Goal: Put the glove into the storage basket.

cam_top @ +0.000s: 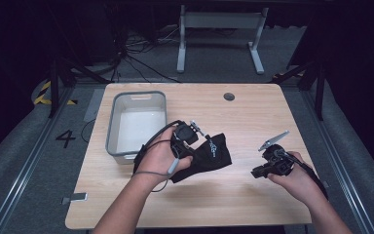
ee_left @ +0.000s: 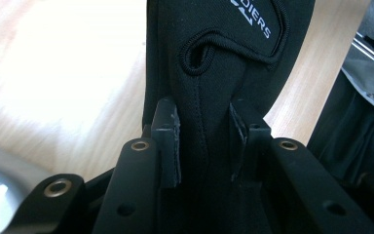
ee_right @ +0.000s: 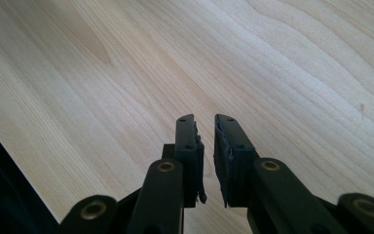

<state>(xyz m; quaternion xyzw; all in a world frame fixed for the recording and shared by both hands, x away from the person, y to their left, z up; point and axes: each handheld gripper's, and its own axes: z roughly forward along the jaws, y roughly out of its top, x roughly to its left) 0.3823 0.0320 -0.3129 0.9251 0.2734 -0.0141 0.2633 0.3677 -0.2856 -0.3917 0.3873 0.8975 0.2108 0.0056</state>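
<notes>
Left gripper point(ee_left: 204, 141) clamped on a black fabric item point(ee_left: 214, 73), a glove or sleeve by the look of it, with white lettering near its far end; its two jaws pinch a bunched fold of the cloth between them, the rest hanging forward over the wooden table point(ee_left: 63, 83). In the high view the left gripper point(cam_top: 195, 132) holds the fabric item point(cam_top: 209, 155) at mid-table, just right of the grey bin point(cam_top: 161, 105), whose white floor looks bare. Whether the cloth hangs clear of the table or drags on it cannot be told. Right gripper point(ee_right: 205, 131) carries nothing: jaws nearly together, a narrow slit between the pads, bare wood beneath. From above the right gripper point(cam_top: 258, 171) sits well apart, to the right of the cloth. Judged step: carrying the fabric toward the bin. To do it well, the person should keep the pinch firm on the fold, lift until the trailing end clears the bin's near wall, centre over the opening, then release so the cloth does not drape over the rim. The loose end could snag there.
</notes>
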